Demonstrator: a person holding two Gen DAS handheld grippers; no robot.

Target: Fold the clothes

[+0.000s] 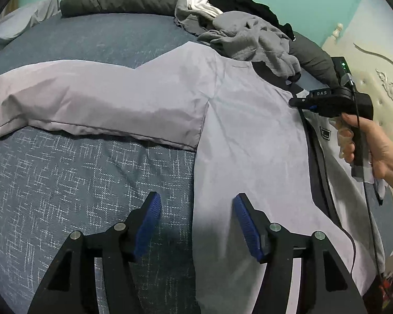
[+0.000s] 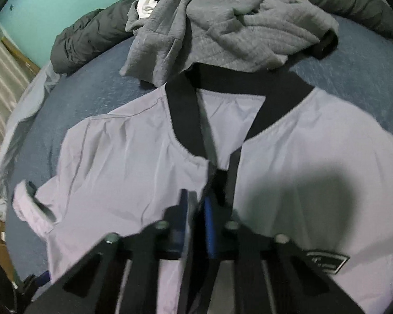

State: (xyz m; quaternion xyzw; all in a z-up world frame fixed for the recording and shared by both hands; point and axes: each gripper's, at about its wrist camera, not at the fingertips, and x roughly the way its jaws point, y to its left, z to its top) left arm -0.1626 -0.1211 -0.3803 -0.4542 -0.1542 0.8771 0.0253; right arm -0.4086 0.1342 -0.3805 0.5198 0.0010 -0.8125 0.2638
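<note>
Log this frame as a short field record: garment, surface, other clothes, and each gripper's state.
garment: lavender jacket with black collar, spread flat, front up
surface: blue bedspread
other clothes: grey sweatshirt bunched just past the collar
left gripper: jaws open over the jacket's side edge, holding nothing
right gripper: jaws shut at the jacket's front opening; whether fabric is pinched, unclear

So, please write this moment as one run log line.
stage: jacket spread on bed | left gripper: open, over jacket edge | right gripper: shut at front opening | grey pile: unfolded
</note>
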